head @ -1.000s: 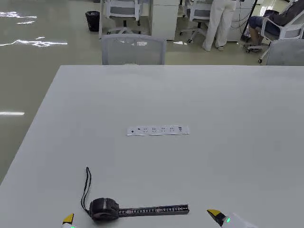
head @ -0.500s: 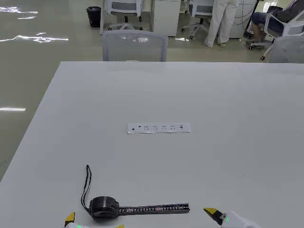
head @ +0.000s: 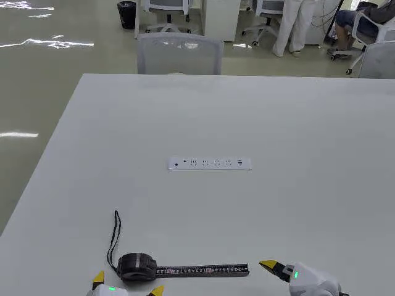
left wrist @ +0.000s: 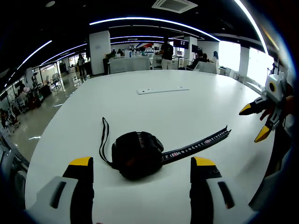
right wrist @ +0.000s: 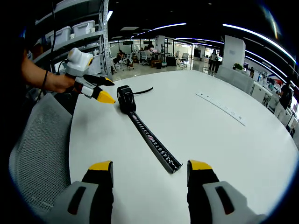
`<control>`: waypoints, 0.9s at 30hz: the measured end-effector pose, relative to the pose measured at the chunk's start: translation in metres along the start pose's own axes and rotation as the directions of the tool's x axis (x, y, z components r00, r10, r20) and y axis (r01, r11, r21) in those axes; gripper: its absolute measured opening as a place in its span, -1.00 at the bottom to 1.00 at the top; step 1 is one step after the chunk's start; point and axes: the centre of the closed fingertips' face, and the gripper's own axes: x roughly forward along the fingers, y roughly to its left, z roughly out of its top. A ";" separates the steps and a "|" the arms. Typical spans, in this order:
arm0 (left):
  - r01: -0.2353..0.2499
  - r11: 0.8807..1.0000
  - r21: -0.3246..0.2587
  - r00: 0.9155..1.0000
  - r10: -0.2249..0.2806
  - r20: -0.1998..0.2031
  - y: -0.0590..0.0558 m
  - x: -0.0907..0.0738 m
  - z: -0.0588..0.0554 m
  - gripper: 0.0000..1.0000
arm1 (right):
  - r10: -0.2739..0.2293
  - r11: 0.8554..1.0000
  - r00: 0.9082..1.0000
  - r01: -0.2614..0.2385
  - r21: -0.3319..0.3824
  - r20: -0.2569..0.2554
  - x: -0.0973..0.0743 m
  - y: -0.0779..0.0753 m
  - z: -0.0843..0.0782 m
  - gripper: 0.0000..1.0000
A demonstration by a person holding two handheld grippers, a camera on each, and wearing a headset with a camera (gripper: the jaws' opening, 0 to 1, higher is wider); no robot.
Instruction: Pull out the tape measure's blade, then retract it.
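Lying along the counter's (head: 247, 111) near edge, the blade (head: 203, 270) is pointing its tip at the spread right tongs (right wrist: 150, 165) while the spread left tongs (left wrist: 141, 162) are facing the case (head: 136, 267).

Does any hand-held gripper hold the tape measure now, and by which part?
Nothing is held. The left hand-held gripper is open just short of the tape measure case; the right hand-held gripper is open near the blade tip.
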 end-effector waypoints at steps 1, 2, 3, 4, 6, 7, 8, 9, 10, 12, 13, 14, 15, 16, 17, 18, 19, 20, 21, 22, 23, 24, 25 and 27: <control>-0.002 1.000 -0.004 1.000 0.002 -0.001 0.000 0.001 0.000 0.67 | 0.004 1.000 1.000 -0.004 -0.006 0.000 0.001 -0.001 0.000 0.28; -0.008 1.000 -0.010 1.000 0.008 -0.001 0.000 0.003 -0.001 0.67 | 0.016 1.000 1.000 -0.016 -0.018 -0.001 0.002 -0.002 -0.001 0.26; -0.012 1.000 -0.011 1.000 0.012 -0.002 -0.001 0.003 -0.001 0.66 | 0.019 1.000 1.000 -0.019 -0.018 -0.005 0.003 -0.004 -0.002 0.25; -0.016 1.000 -0.015 1.000 0.016 -0.003 0.000 0.004 -0.002 0.66 | 0.025 0.999 1.000 -0.025 -0.025 -0.009 0.003 -0.004 -0.002 0.23; -0.028 0.999 -0.024 1.000 0.028 0.003 0.001 0.007 -0.003 0.65 | 0.038 0.999 0.999 -0.038 -0.035 -0.010 0.005 -0.007 -0.003 0.21; -0.032 0.999 -0.028 0.999 0.032 0.001 0.001 0.007 -0.003 0.65 | 0.042 0.998 0.999 -0.042 -0.037 -0.011 0.006 -0.009 -0.004 0.20; -0.038 0.999 -0.037 0.999 0.038 0.000 0.001 0.009 -0.004 0.65 | 0.049 0.998 0.999 -0.050 -0.043 -0.014 0.006 -0.011 -0.005 0.20; -0.046 0.998 -0.040 0.999 0.046 0.002 0.002 0.010 -0.004 0.65 | 0.055 0.997 0.998 -0.056 -0.050 -0.015 0.007 -0.012 -0.005 0.18; -0.054 0.998 -0.043 0.998 0.055 0.007 0.003 0.010 -0.004 0.65 | 0.060 0.997 0.998 -0.061 -0.053 -0.016 0.008 -0.013 -0.005 0.17; -0.066 0.996 -0.060 0.998 0.067 0.011 0.003 0.012 -0.003 0.64 | 0.080 0.994 0.997 -0.081 -0.070 -0.021 0.010 -0.016 -0.007 0.14; -0.072 0.996 -0.061 0.997 0.072 0.011 0.003 0.013 -0.003 0.64 | 0.083 0.994 0.996 -0.085 -0.075 -0.023 0.011 -0.017 -0.008 0.12; -0.078 0.995 -0.060 0.997 0.079 0.014 0.004 0.014 -0.003 0.64 | 0.088 0.993 0.996 -0.090 -0.080 -0.024 0.012 -0.018 -0.009 0.10; -0.087 0.994 -0.065 0.996 0.088 0.017 0.005 0.015 -0.003 0.64 | 0.093 0.992 0.995 -0.096 -0.087 -0.030 0.013 -0.020 -0.011 0.09; -0.091 0.994 -0.068 0.996 0.092 0.021 0.005 0.015 -0.002 0.64 | 0.098 0.990 0.995 -0.100 -0.095 -0.032 0.014 -0.021 -0.012 0.07; -0.093 0.993 -0.072 0.995 0.095 0.023 0.005 0.016 -0.002 0.64 | 0.103 0.989 0.994 -0.106 -0.103 -0.034 0.015 -0.022 -0.013 0.03; -0.098 0.992 -0.076 0.995 0.100 0.024 0.005 0.017 -0.002 0.64 | 0.111 0.987 0.993 -0.114 -0.110 -0.037 0.017 -0.024 -0.014 0.01; -0.101 0.992 -0.076 0.994 0.103 0.025 0.006 0.019 -0.001 0.64 | 0.122 0.985 0.992 -0.126 -0.116 -0.038 0.018 -0.024 -0.015 -0.01; -0.104 0.992 -0.077 0.994 0.106 0.028 0.006 0.019 -0.001 0.63 | 0.123 0.985 0.992 -0.127 -0.117 -0.040 0.019 -0.025 -0.015 -0.03; -0.107 0.991 -0.082 0.994 0.110 0.029 0.006 0.020 0.000 0.63 | 0.131 0.983 0.990 -0.136 -0.126 -0.046 0.021 -0.026 -0.017 -0.05; -0.111 0.990 -0.088 0.993 0.115 0.034 0.006 0.021 0.001 0.63 | 0.146 0.979 0.988 -0.152 -0.135 -0.055 0.023 -0.026 -0.019 -0.07; -0.112 0.990 -0.091 0.993 0.116 0.034 0.006 0.023 0.001 0.62 | 0.147 0.979 0.988 -0.153 -0.134 -0.055 0.024 -0.028 -0.019 -0.11; -0.113 0.989 -0.094 0.993 0.116 0.034 0.006 0.024 0.001 0.61 | 0.151 0.978 0.987 -0.158 -0.136 -0.056 0.026 -0.029 -0.021 -0.13; -0.115 0.989 -0.096 0.992 0.119 0.034 0.006 0.026 0.001 0.61 | 0.155 0.977 0.986 -0.162 -0.139 -0.058 0.028 -0.031 -0.023 -0.14; -0.119 0.988 -0.098 0.992 0.123 0.036 0.006 0.027 0.001 0.60 | 0.165 0.974 0.984 -0.173 -0.145 -0.062 0.029 -0.032 -0.024 -0.20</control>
